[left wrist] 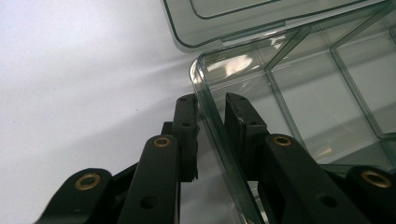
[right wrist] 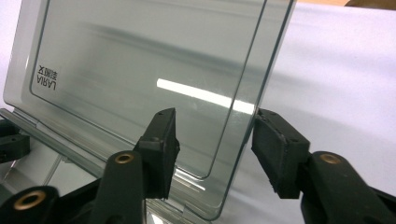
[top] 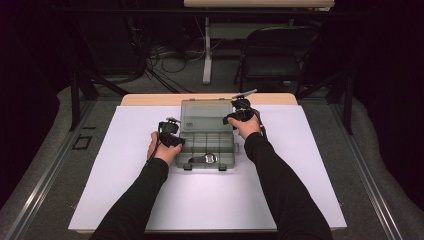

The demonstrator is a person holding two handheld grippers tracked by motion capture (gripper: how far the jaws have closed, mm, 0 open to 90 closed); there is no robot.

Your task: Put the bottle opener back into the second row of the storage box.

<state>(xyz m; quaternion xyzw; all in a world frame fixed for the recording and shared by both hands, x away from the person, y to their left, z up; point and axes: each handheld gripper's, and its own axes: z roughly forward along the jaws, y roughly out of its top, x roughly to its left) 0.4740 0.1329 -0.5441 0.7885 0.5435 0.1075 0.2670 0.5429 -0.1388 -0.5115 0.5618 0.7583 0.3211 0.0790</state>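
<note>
Smoky clear plastic marks the compartment box (top: 207, 142), which sits at the middle of the white-covered table (top: 125, 200) with its lid (top: 206, 115) swung open toward twelve o'clock. At the box's nine o'clock side the left tongs (left wrist: 210, 108) straddle the box's side wall, clenched on it to steady it. A dark gadget (top: 204, 159) lies in the front compartment, toward six o'clock. At the lid's three o'clock edge the right tongs (right wrist: 212, 128) bracket that edge, one pad on each side, not yet pinching. To do this well, I'd close squarely on the rim, keep the left hold firm, then swing the lid gently about its hinge.
</note>
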